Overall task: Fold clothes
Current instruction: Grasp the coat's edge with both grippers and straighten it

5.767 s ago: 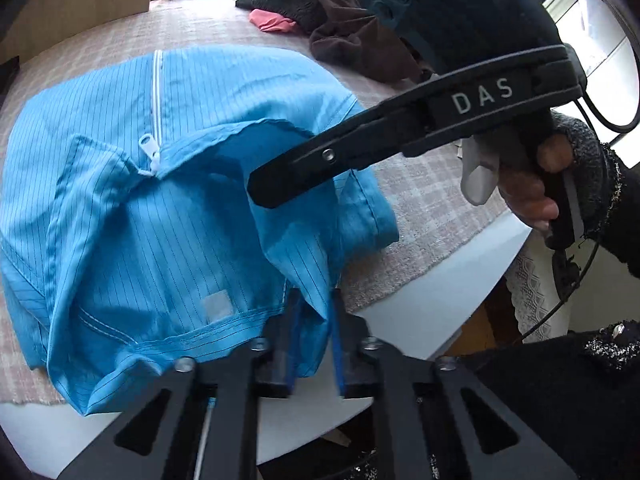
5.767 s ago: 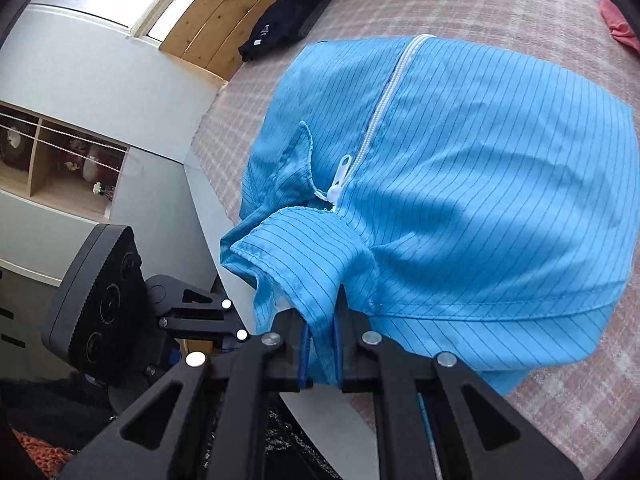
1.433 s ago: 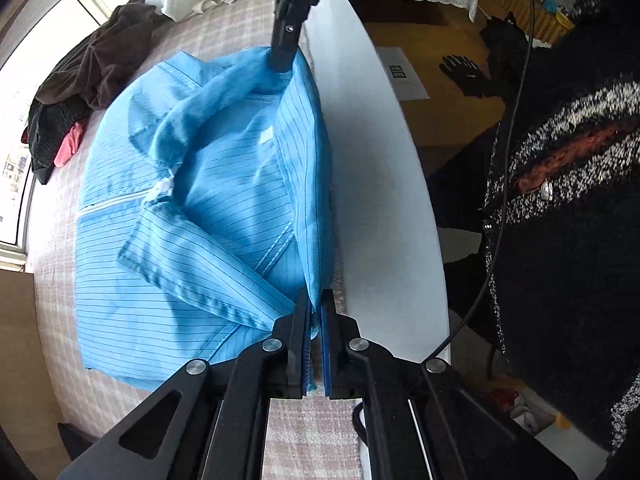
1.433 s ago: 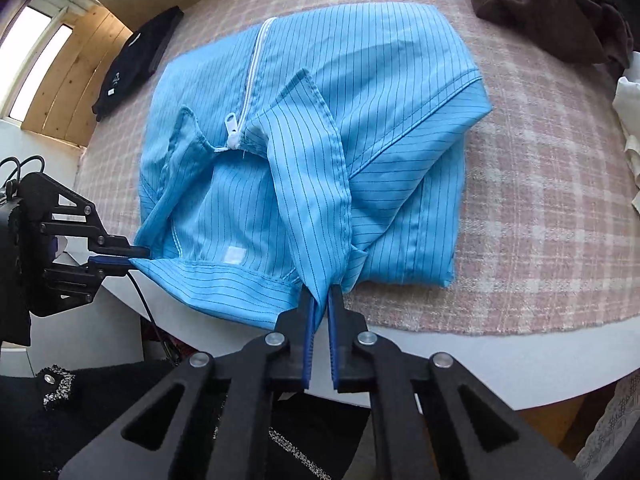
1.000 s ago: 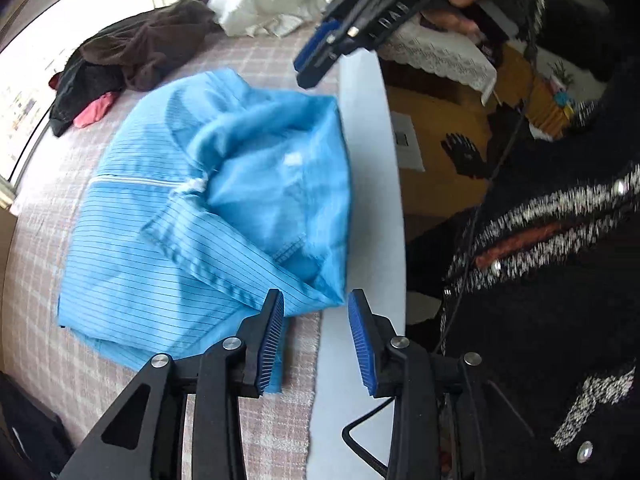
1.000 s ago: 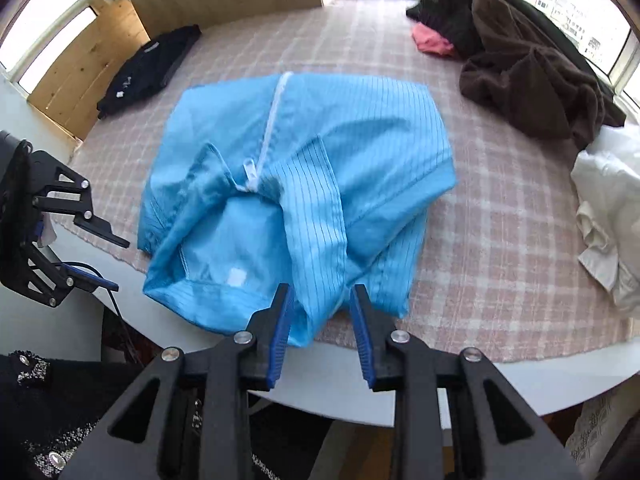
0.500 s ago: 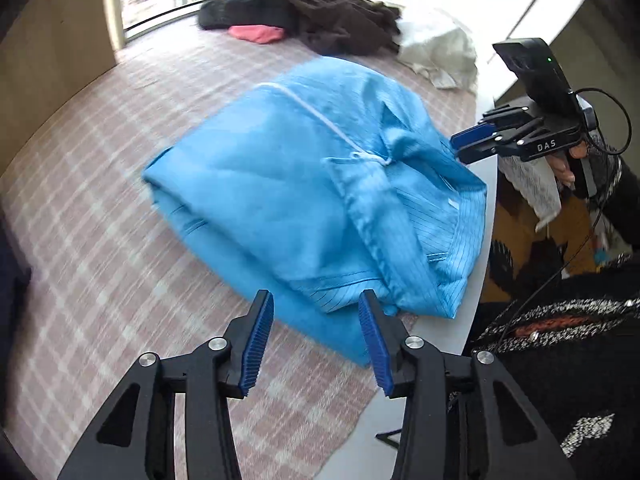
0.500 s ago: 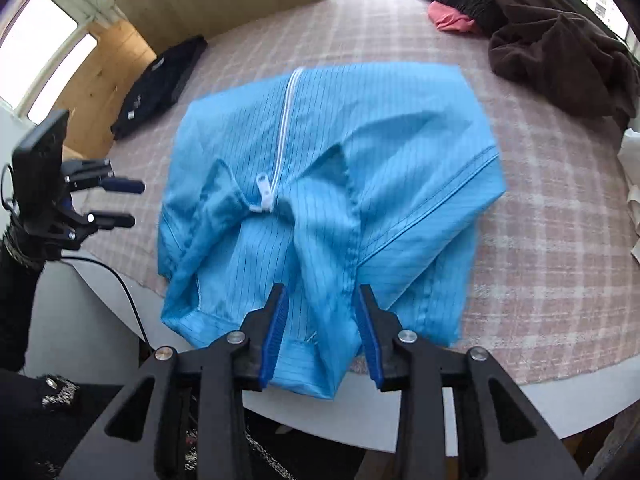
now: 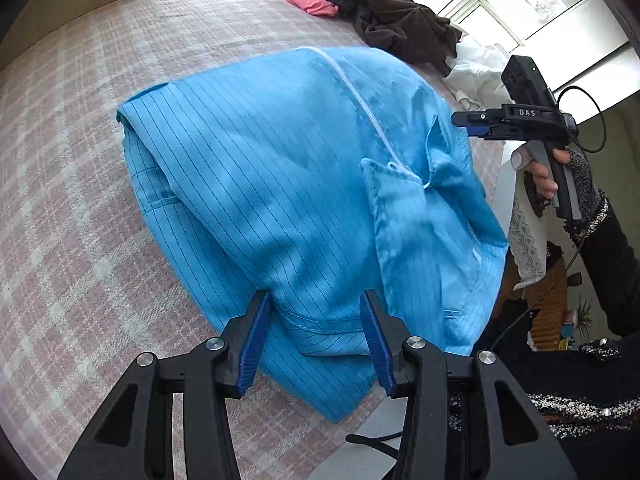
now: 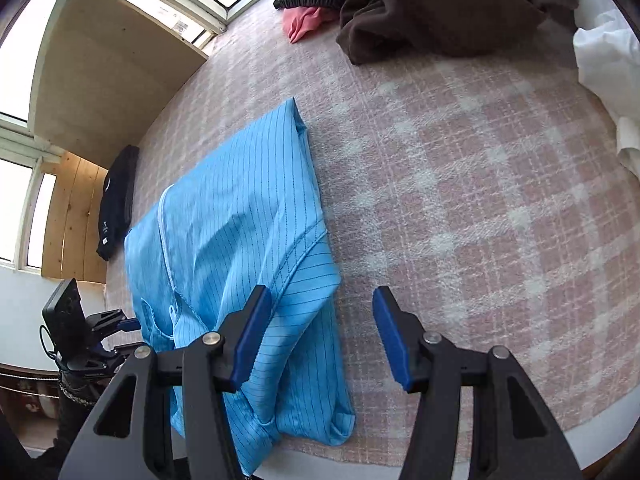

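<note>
Bright blue pinstriped zip-front jacket (image 9: 304, 184) lies partly folded on the pink-and-white checked cloth (image 10: 480, 184) covering the bench, close to the near rim, collar end toward the person. White zip (image 9: 360, 100) runs up the middle of the top face; collar flaps (image 9: 396, 196) stand loose and rumpled, not flat

Left tool (image 9: 316, 332) gaping wide, empty, its blue pads either side of the near hem seam; whether a pad touches the fabric I cannot tell. Right tool (image 10: 324, 332) also spread wide and empty, one pad over the jacket's side edge, the other over bare cloth. A hand (image 9: 544, 172) grips its handle in the left view

Step in hand, as I judge it: take fresh holds for the next fold. To do it well:
- bite the whole stack at each corner, not just the top ply, or the lower layers will lag behind
- both holds level across the jacket so the fold line runs square to the zip
- lift only a little, keep the span taut between the tools, lay it over and let go flat
- tuck or flatten the collar first if it would bulge inside the fold

Risk: the near edge sits close to the bench rim; a drag toward the person could pull fabric over it

Heap of dark brown and black garments (image 10: 432, 0) with a pink piece (image 10: 304, 20) sits well apart at the far side; white garment (image 10: 604, 64) at the right edge; black folded item (image 10: 118, 200) far left. None in the way
</note>
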The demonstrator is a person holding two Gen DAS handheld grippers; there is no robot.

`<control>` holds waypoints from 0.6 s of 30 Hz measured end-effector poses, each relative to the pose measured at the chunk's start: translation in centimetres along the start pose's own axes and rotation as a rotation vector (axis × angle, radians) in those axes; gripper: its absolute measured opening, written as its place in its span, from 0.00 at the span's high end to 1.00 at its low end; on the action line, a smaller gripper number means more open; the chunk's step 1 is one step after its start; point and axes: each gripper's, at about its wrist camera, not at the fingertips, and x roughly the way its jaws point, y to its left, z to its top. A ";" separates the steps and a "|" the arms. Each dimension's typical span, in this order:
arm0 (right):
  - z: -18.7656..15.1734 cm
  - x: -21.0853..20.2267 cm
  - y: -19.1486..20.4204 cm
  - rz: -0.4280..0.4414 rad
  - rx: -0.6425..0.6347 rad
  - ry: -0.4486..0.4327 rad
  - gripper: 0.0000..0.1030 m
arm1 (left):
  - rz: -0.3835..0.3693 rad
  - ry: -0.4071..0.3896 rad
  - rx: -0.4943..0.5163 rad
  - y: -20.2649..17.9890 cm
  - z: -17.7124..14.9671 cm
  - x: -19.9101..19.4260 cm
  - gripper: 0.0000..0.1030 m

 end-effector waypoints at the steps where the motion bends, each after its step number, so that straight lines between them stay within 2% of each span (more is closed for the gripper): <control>1: 0.1 0.3 0.2 -0.003 -0.012 0.009 0.49 | -0.008 0.005 -0.010 0.3 0.1 0.2 0.63; 3: 0.0 0.6 0.6 0.009 -0.031 0.020 0.49 | -0.020 0.009 -0.015 0.6 0.2 0.2 0.77; 4: -0.1 0.5 0.9 0.012 -0.045 0.016 0.52 | -0.027 0.010 -0.016 0.7 0.2 0.1 0.79; 5: -0.2 0.1 1.2 0.007 -0.065 0.001 0.65 | -0.036 0.010 -0.017 0.8 0.2 0.1 0.82; 8: -0.4 -1.1 2.4 0.013 -0.114 -0.014 0.79 | -0.055 0.011 -0.013 0.8 0.1 0.0 0.88; 10: -0.4 -0.9 2.6 0.067 -0.103 0.018 0.82 | -0.056 0.011 -0.009 0.7 0.1 -0.1 0.88; 13: -0.3 0.2 2.5 0.054 -0.086 0.063 0.79 | -0.057 0.008 -0.025 0.9 0.0 -0.3 0.86; 15: -0.3 1.2 2.0 0.072 -0.053 0.092 0.76 | -0.055 0.011 -0.036 0.9 0.0 -0.2 0.74; 18: -0.6 1.9 1.6 0.093 -0.049 0.089 0.76 | -0.051 0.021 -0.020 0.5 0.1 0.4 0.74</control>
